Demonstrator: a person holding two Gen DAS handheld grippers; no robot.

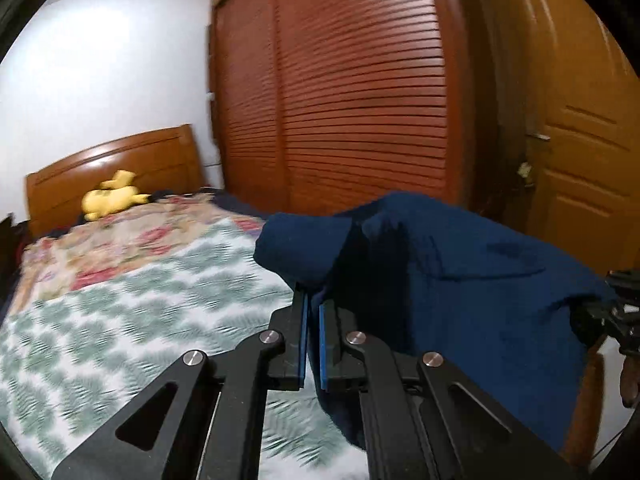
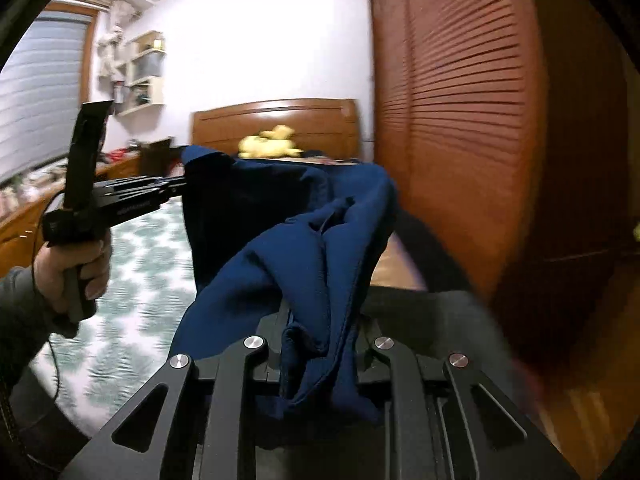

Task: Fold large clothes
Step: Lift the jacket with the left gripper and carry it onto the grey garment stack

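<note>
A large dark blue garment [image 1: 460,280] hangs in the air above the bed, stretched between my two grippers. My left gripper [image 1: 314,304] is shut on one edge of it, the cloth pinched between the blue pads. In the right wrist view the left gripper [image 2: 180,188] shows at the left, held by a hand, with the garment [image 2: 304,248] running from it to my right gripper [image 2: 320,320]. My right gripper is shut on a bunched fold of the cloth, which hides its fingertips.
The bed [image 1: 140,300] with a green-and-white leaf-patterned cover lies below and to the left. A yellow plush toy [image 1: 112,196] lies by the wooden headboard [image 1: 120,160]. A slatted wooden wardrobe [image 1: 340,100] stands to the right, a door [image 1: 580,140] beyond it.
</note>
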